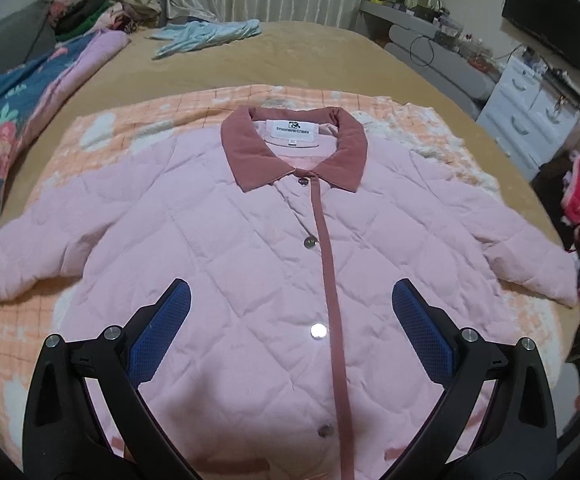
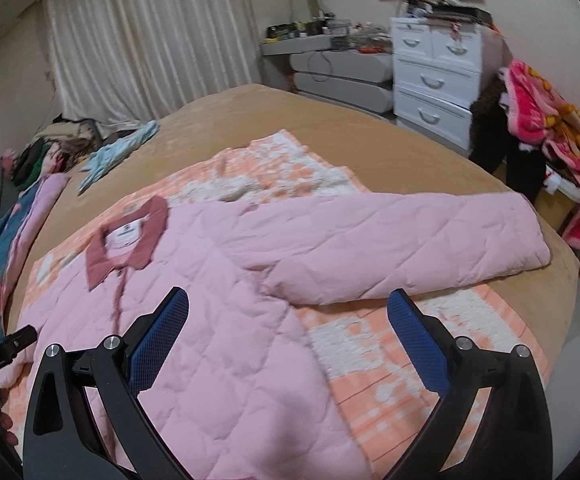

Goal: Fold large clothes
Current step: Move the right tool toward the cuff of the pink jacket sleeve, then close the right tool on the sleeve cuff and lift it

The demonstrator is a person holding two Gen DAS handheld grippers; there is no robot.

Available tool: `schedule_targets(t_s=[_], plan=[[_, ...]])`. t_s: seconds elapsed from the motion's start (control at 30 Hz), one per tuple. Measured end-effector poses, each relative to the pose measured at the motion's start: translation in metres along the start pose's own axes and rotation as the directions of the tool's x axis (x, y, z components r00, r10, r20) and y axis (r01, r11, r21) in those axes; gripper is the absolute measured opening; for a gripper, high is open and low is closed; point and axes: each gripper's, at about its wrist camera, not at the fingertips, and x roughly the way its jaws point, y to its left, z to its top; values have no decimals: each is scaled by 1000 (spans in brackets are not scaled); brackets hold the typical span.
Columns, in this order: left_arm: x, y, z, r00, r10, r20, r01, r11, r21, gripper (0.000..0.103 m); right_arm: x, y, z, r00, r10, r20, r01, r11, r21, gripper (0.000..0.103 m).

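A pink quilted jacket (image 1: 250, 248) with a darker pink collar (image 1: 293, 148) and button placket lies face up and buttoned, spread flat on an orange-and-white blanket (image 1: 102, 136) on the bed. Both sleeves stretch out sideways. My left gripper (image 1: 290, 292) is open and empty, hovering over the jacket's lower front. In the right wrist view the jacket (image 2: 218, 320) lies with its right sleeve (image 2: 401, 240) stretched toward the bed's edge. My right gripper (image 2: 288, 300) is open and empty above the jacket's side, just under the sleeve.
The tan bed cover (image 1: 290, 60) carries a light blue garment (image 1: 206, 36) at the far end and a floral quilt (image 1: 18, 112) on the left. White drawers (image 2: 433, 80) and a red patterned blanket (image 2: 553, 136) stand to the right of the bed.
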Motion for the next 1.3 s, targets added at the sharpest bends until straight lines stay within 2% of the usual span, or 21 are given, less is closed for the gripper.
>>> schedule_targets(t_s=[0.2,0.33,0.63,0.9,1.03,1.3], plan=[[23,-12,6,999,-30,-12,30,999,15,95,19,-44,5,998,-68,-10,69,993,98,99],[38,-18,8,996,-76,-36,76,997,0,95,34,-81,5,993,-112,-33,116,978,174,99],[63,-41,9,996,-77,-50,79,996,35,95,71,-154,0,980,-170,-103,195,929,316,99],[86,-56,11,996,-57,-68,62,995,73,95,102,-210,-7,969,-181,-166,237,864,444,99],[98,-59,11,995,-51,-91,58,996,72,95,116,-238,-12,964,-180,-194,257,809,528,99],[110,-51,19,995,-15,-98,22,997,69,95,130,-278,-9,975,-178,-132,221,718,660,99]])
